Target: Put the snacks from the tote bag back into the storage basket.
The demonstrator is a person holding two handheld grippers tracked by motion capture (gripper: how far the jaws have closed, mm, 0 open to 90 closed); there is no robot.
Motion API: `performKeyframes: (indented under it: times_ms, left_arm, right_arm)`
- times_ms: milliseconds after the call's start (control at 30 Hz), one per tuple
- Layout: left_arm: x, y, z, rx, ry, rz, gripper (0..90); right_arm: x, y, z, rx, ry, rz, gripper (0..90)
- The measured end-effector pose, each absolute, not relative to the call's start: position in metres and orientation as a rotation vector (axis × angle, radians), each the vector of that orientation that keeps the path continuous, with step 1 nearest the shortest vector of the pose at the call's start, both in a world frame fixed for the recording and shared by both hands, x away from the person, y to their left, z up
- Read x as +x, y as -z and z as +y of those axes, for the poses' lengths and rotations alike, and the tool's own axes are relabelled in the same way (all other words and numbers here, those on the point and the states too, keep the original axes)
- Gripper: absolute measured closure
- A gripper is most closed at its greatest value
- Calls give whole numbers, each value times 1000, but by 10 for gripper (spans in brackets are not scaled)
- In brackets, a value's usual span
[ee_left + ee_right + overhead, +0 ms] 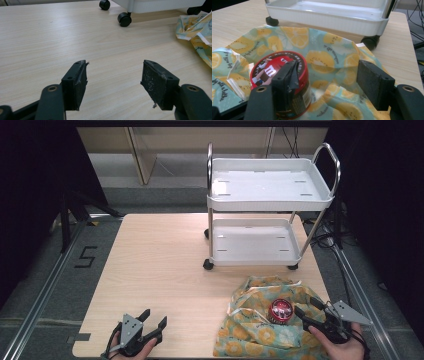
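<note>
At the lower left of the high view, your left gripper rests low over the bare wooden table, its jaws spread wide with nothing between them; the left gripper view shows only wood grain in the gap.

Moving right, a white two-shelf cart stands on black castors at the upper middle of the frame, both shelves bare.

Below it, toward the lower right, a lemon-print cloth lies crumpled on the table, its folds rising around a small red-lidded can that stands upright on the fabric.

At the far lower right, your right gripper points leftward at that can. In the right gripper view the can sits at the left jaw, partly behind it, while the right jaw stands well apart from it over the cloth. The gap between the jaws is plainly visible, so this claw is parted and clamps nothing; whether the left pad touches the can, you cannot tell from here.
</note>
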State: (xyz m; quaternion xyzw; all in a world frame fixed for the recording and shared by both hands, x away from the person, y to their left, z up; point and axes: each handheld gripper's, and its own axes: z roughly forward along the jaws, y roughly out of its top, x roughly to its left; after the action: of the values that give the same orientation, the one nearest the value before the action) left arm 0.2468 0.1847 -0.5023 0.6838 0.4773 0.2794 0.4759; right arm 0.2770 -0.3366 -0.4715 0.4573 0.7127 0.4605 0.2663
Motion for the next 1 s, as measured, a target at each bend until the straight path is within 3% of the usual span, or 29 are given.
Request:
performKeyframes:
  times_ms: [533,1000]
  left_arm:
    - [247,503,183,1671,-673,1142,360]
    - [245,503,181,1694,-664,1137,355]
  right_arm:
    - [276,462,-319,1173,-1332,1999,328]
    - [287,467,-296,1155,-1261,2198,233]
